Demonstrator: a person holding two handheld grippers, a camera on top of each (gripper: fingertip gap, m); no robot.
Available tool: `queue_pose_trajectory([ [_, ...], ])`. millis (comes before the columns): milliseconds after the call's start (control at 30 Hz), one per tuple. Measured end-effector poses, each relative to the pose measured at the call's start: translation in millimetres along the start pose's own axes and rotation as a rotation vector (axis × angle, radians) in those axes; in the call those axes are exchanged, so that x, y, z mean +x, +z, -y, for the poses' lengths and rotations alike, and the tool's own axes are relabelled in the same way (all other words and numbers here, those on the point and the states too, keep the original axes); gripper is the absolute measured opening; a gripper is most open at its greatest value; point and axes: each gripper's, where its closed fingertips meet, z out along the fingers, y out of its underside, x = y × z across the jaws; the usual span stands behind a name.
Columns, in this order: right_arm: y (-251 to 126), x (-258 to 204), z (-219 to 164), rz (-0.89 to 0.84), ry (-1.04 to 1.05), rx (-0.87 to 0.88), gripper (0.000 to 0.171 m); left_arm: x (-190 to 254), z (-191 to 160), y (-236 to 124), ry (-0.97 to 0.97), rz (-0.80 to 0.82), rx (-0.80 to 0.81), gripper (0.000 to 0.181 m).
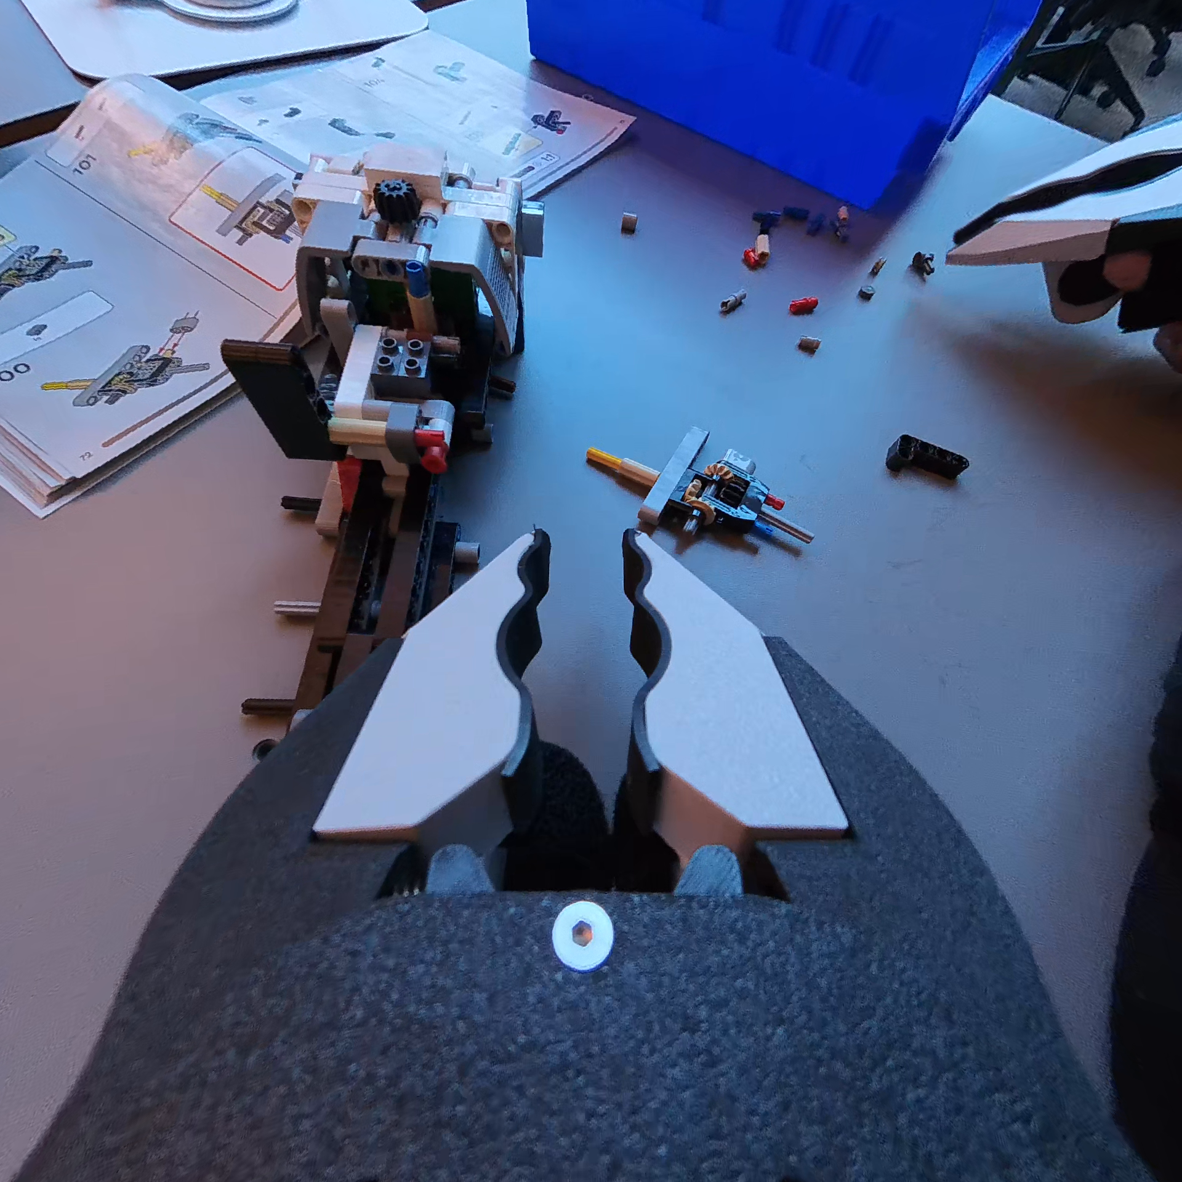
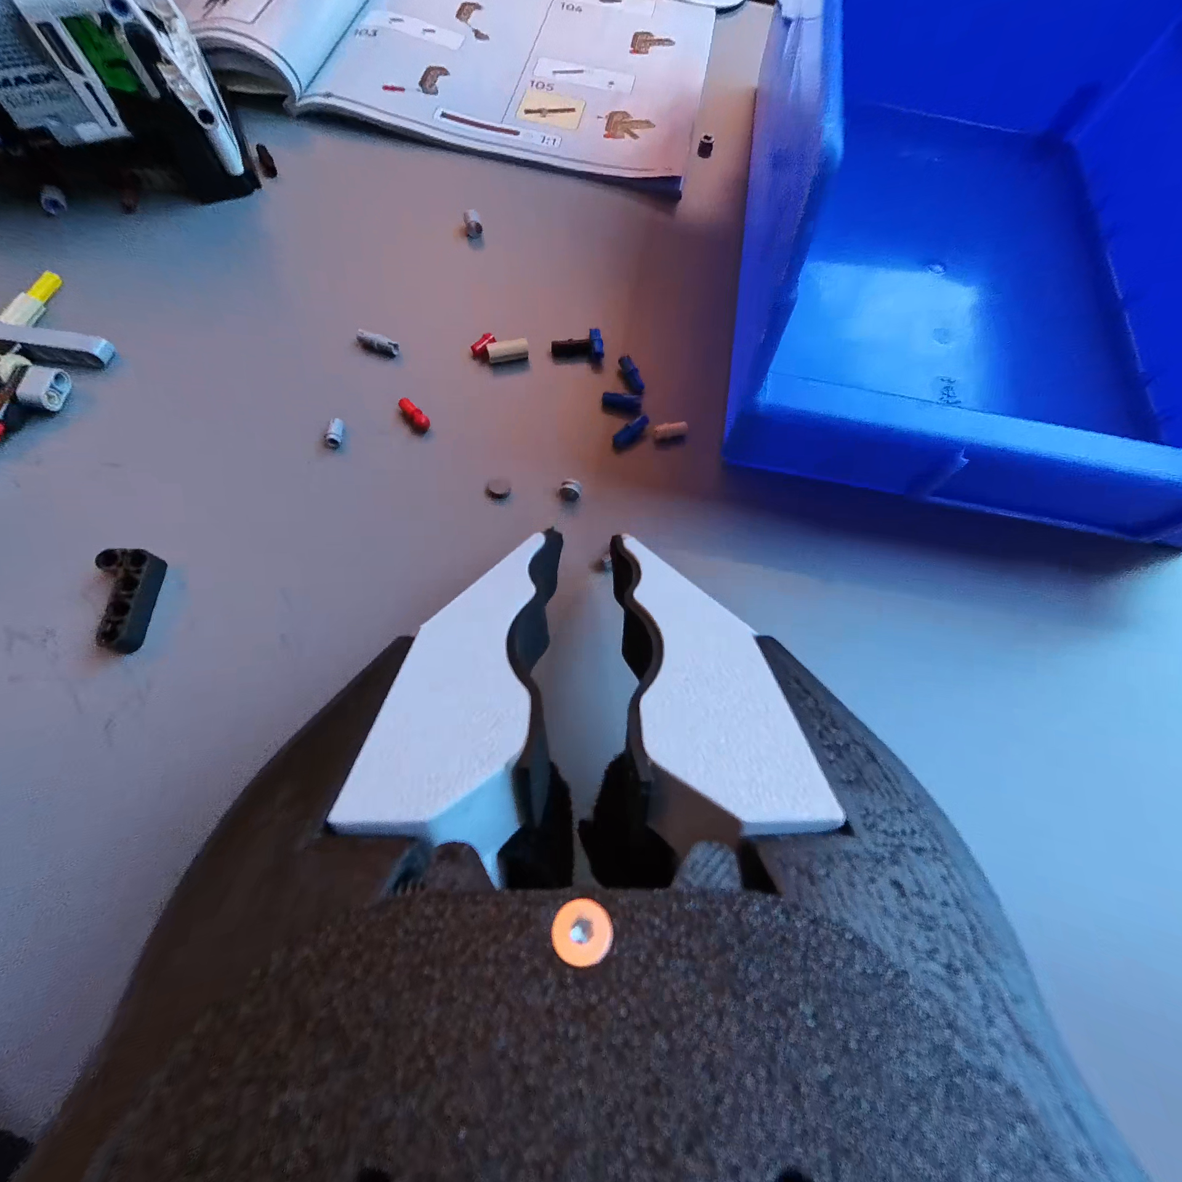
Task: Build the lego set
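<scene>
Left gripper (image 1: pixel 585 537) nearest, jaws parted, empty; half-built lego model (image 1: pixel 396 307) just left, base hidden behind claw. Right gripper (image 2: pixel 583 540) released, small grey bit (image 2: pixel 605 563) half-hidden behind fingertip; blue bin (image 2: pixel 959 448) cut off

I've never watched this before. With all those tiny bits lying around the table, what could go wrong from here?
1. The open right gripper hovers just short of a small grey round stud and a dark one; closing on either might nudge it away, since they look able to roll.

2. The open left gripper hangs right beside the tall half-built grey, white and black lego model; a sideways swing could knock it.
</scene>
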Motion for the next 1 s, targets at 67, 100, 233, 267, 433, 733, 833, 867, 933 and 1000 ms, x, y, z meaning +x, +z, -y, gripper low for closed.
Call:
queue_pose_trajectory([
  [67,-1,3,-2,-0.032,-0.013,-0.008,0.016,1,0,0,0.007,0.000,-0.001,0.020],
  [100,-2,7,-3,-0.059,-0.017,-0.011,0.015,1,0,0,0.011,0.000,0.000,0.020],
  [233,2,15,-6,-0.066,0.030,-0.026,0.016,2,0,0,0.026,0.004,0.004,0.020],
  [267,5,13,-7,-0.043,0.052,-0.033,0.016,3,0,0,0.030,0.002,0.004,0.021],
  [433,13,13,-11,-0.014,0.095,-0.087,0.020,4,1,-1,0.044,0.005,0.010,0.021],
  [733,14,-11,-4,0.035,0.000,-0.069,0.009,5,1,-1,0.079,0.026,0.013,0.021],
  [833,7,-45,19,0.157,-0.023,0.036,0.009,9,-1,2,0.107,0.023,-0.005,0.021],
  [867,4,-58,29,0.208,-0.035,0.080,0.009,11,0,3,0.123,0.018,-0.007,0.020],
  [933,2,-76,41,0.253,-0.064,0.126,0.009,17,2,6,0.148,0.011,-0.005,0.019],
  [1000,3,-92,45,0.312,-0.090,0.144,0.009,27,4,8,0.159,-0.017,-0.006,0.019],
])
